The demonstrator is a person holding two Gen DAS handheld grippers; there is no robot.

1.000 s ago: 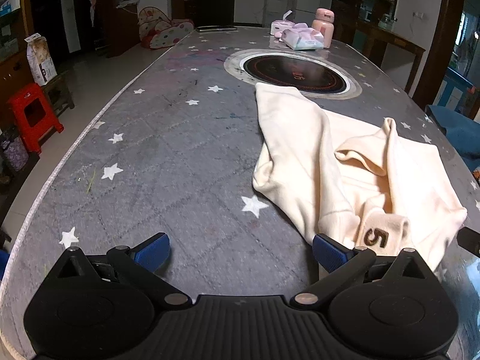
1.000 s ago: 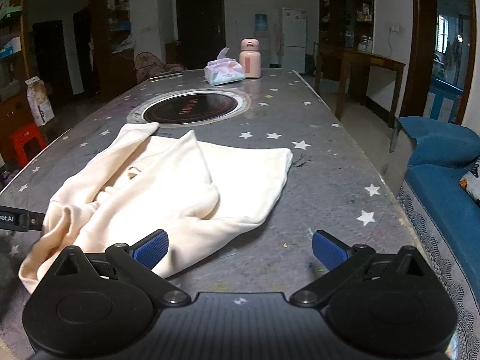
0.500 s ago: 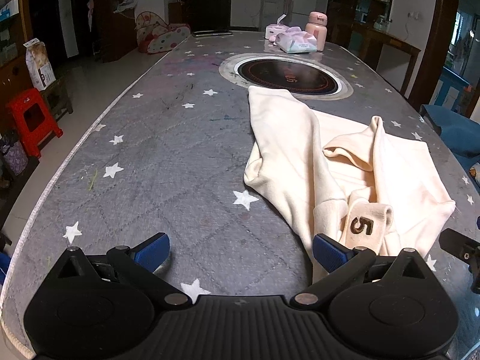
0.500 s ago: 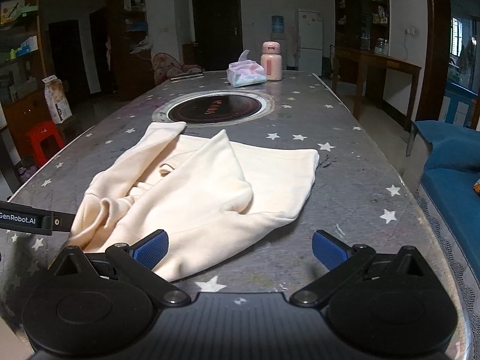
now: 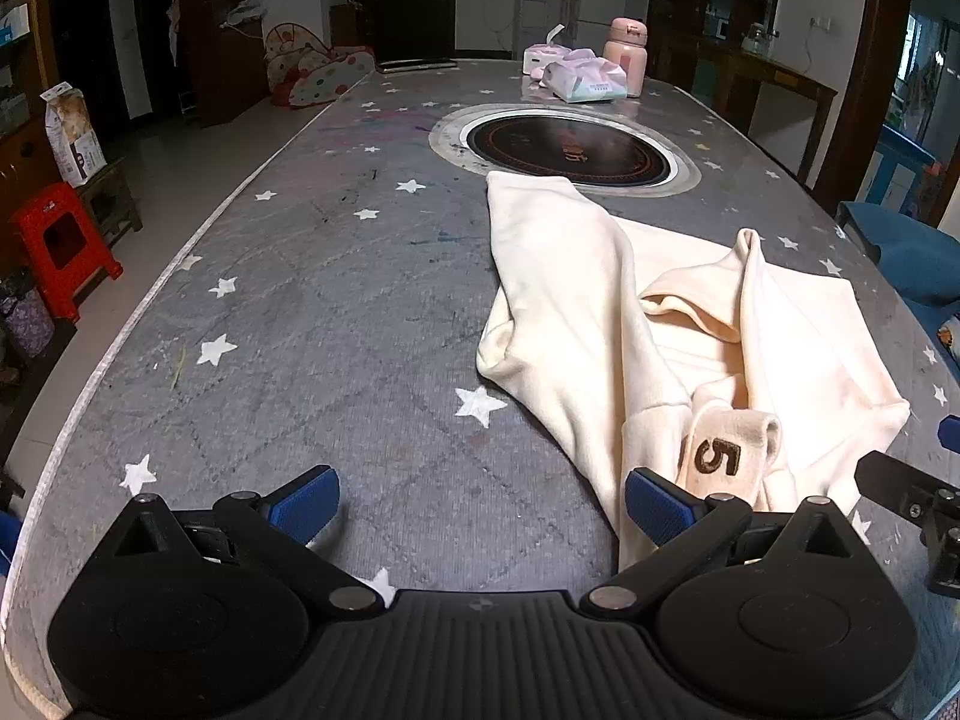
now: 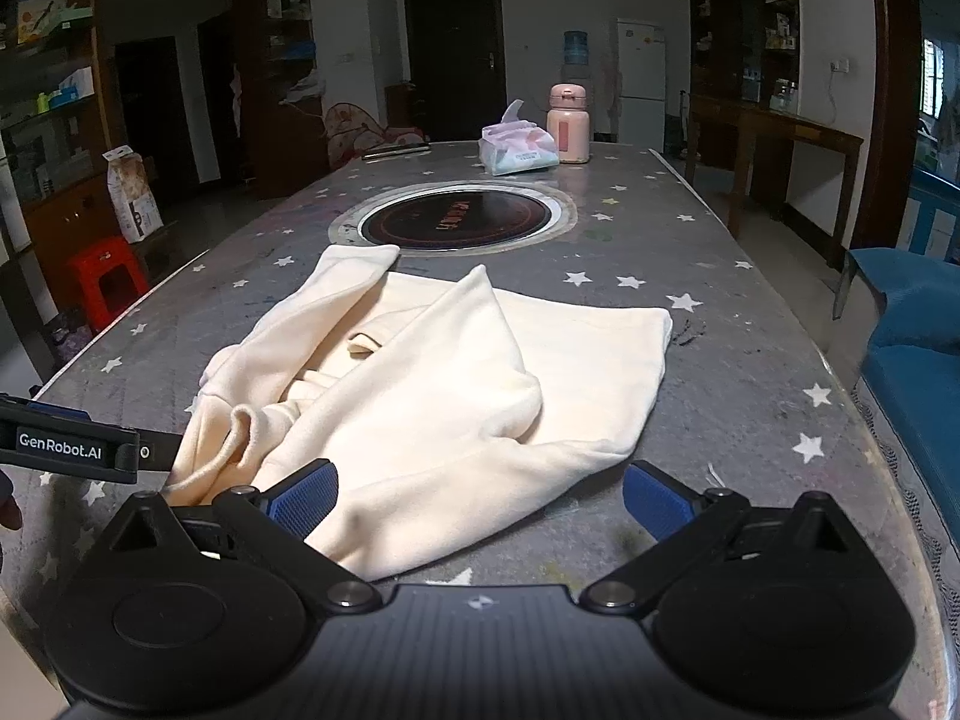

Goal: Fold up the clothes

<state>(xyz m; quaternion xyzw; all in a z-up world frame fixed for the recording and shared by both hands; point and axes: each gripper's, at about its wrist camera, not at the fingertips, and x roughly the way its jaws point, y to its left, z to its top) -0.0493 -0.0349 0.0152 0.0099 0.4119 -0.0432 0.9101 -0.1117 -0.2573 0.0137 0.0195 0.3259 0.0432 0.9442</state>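
A cream sweatshirt (image 5: 648,324) lies crumpled on the grey star-patterned table (image 5: 312,300). One cuff with a brown "5" (image 5: 717,456) lies at its near end. My left gripper (image 5: 480,507) is open and empty, above the table just left of the garment's near end, its right pad beside the "5" cuff. In the right wrist view the sweatshirt (image 6: 456,384) spreads in front of my right gripper (image 6: 477,498), which is open and empty over its near hem. The left gripper's side (image 6: 72,447) shows at that view's left edge.
A round black hotplate (image 5: 567,147) is set into the table beyond the garment. A tissue pack (image 5: 585,81) and a pink bottle (image 5: 624,57) stand at the far end. A blue sofa (image 6: 912,360) is to the right, a red stool (image 5: 57,246) to the left.
Both grippers have pulled back and risen slightly, so more table shows in front of them. The sweatshirt has not moved. Both stay open.
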